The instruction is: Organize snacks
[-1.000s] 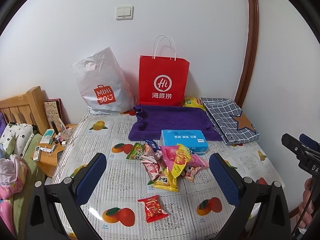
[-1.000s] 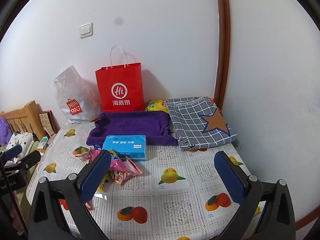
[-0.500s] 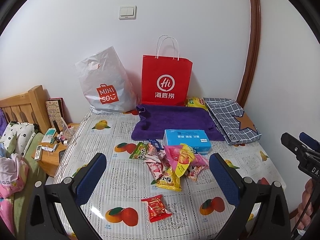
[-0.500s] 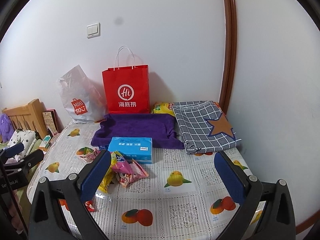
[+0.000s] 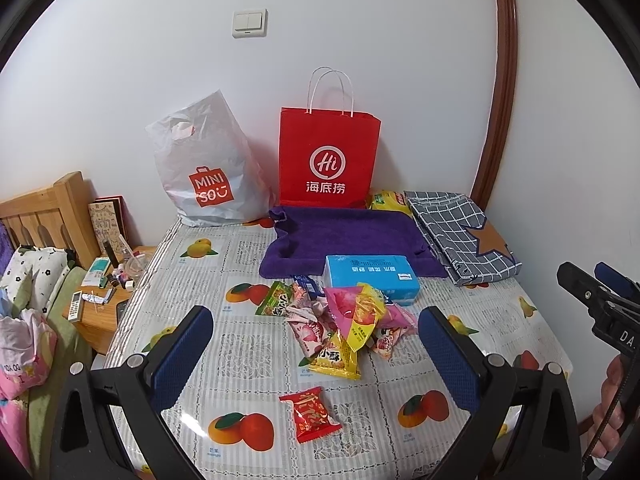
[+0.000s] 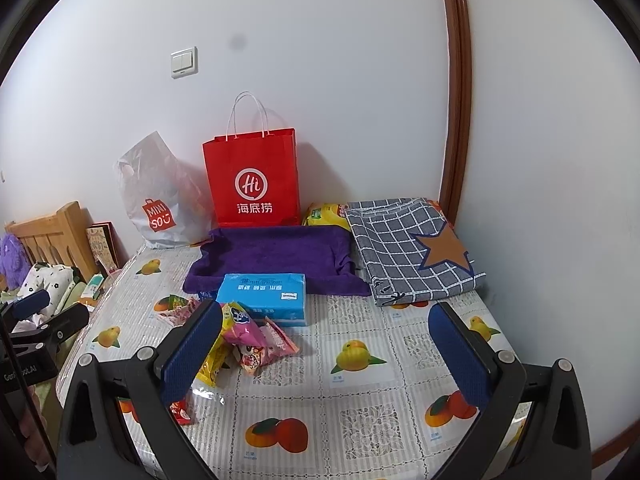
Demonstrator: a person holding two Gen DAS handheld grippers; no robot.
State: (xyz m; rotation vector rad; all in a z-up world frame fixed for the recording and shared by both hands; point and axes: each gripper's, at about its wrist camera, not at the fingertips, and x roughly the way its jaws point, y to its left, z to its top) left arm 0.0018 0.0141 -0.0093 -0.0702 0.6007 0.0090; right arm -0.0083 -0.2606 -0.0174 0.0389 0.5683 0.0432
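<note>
A: While both tools hang above the near edge of the table, the left gripper has its blue-padded jaws spread wide, holding and touching nothing.

B: And the right gripper?

A: Equally wide, equally empty. A hand shows at the right edge of the left wrist view, gripping its handle.

B: What surrounds them?

A: A fruit-print tablecloth. Against the far wall stand a red Haidilao paper bag and a grey Miniso plastic bag. Nearer lie a purple towel, a grey checked cloth with a star at the far right, and a blue tissue box on the towel's near edge. A bedside stand cluttered with small items sits left of the table.

B: And the snacks?

A: A pile of snack packets lies mid-table, just near of the tissue box, between and beyond the left gripper's pads. One red snack packet lies alone, nearer. From the right gripper, the pile sits by its left pad, partly hidden behind it.
</note>
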